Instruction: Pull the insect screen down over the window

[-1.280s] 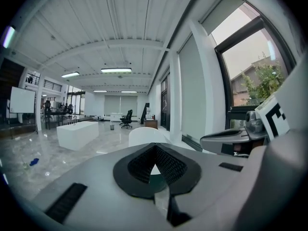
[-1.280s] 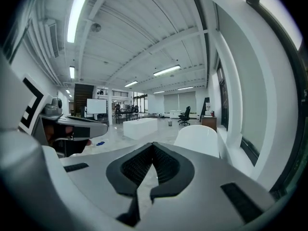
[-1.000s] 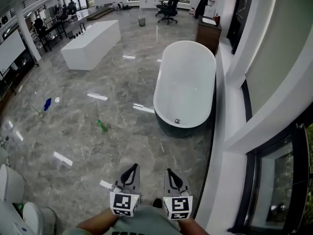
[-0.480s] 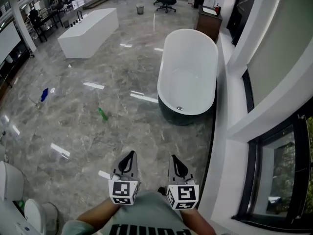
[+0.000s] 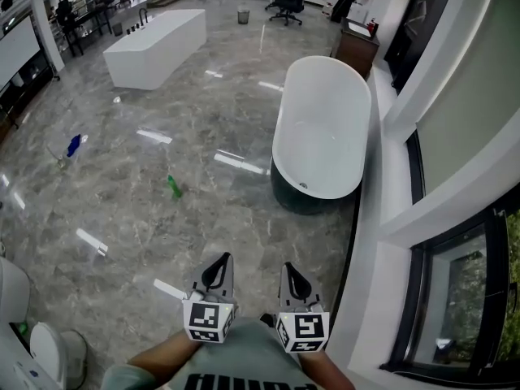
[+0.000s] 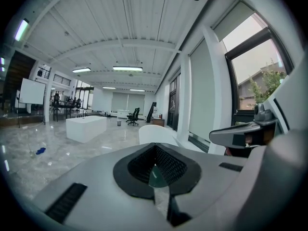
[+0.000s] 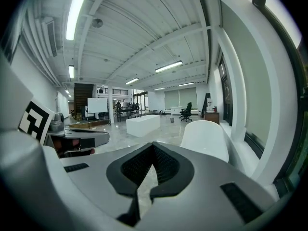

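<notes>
Both tongs shut, pads together: left gripper (image 5: 218, 260), right gripper (image 5: 291, 268) side by side. Window (image 5: 455, 299) sits beyond floor's (image 5: 146, 218) right edge, past ledge (image 5: 378, 299). Bathtub (image 5: 325, 112) holds only drain (image 5: 304, 185).

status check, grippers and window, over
Both shut, empty: left gripper, right gripper, side by side. window at right, untouched, glass showing. tub ahead by the wall, not in the way.
</notes>
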The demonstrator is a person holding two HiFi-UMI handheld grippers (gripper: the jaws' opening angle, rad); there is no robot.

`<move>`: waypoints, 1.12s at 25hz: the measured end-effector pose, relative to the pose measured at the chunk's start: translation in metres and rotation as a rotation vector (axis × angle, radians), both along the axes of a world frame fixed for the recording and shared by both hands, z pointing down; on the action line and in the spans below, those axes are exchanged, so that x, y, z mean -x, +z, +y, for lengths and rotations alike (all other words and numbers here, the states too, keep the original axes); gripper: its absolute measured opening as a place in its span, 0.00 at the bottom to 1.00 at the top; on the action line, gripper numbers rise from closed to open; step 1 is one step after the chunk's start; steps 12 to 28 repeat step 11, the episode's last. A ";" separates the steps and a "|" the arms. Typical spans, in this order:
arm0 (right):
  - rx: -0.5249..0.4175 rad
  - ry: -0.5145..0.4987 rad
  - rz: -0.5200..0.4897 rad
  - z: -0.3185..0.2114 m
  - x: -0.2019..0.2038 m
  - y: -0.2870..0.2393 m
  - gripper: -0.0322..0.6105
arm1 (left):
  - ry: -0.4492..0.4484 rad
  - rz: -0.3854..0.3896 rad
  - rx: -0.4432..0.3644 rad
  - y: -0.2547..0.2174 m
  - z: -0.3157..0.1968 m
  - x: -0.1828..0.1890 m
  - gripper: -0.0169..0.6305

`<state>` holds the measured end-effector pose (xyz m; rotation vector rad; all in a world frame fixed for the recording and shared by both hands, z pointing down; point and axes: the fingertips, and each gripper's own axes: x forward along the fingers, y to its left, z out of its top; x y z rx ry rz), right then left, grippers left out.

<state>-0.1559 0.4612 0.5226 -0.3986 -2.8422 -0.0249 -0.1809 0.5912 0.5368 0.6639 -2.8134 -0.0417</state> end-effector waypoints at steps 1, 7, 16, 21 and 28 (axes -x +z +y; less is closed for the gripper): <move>-0.002 -0.005 0.005 0.003 0.001 0.001 0.05 | -0.002 0.002 -0.008 0.001 0.003 0.000 0.05; -0.020 -0.030 0.018 0.020 0.002 0.006 0.05 | -0.007 0.016 -0.059 0.003 0.018 -0.005 0.05; -0.024 -0.039 0.020 0.032 0.002 0.005 0.05 | -0.014 0.035 -0.062 0.005 0.031 -0.007 0.05; -0.024 -0.039 0.020 0.032 0.002 0.005 0.05 | -0.014 0.035 -0.062 0.005 0.031 -0.007 0.05; -0.024 -0.039 0.020 0.032 0.002 0.005 0.05 | -0.014 0.035 -0.062 0.005 0.031 -0.007 0.05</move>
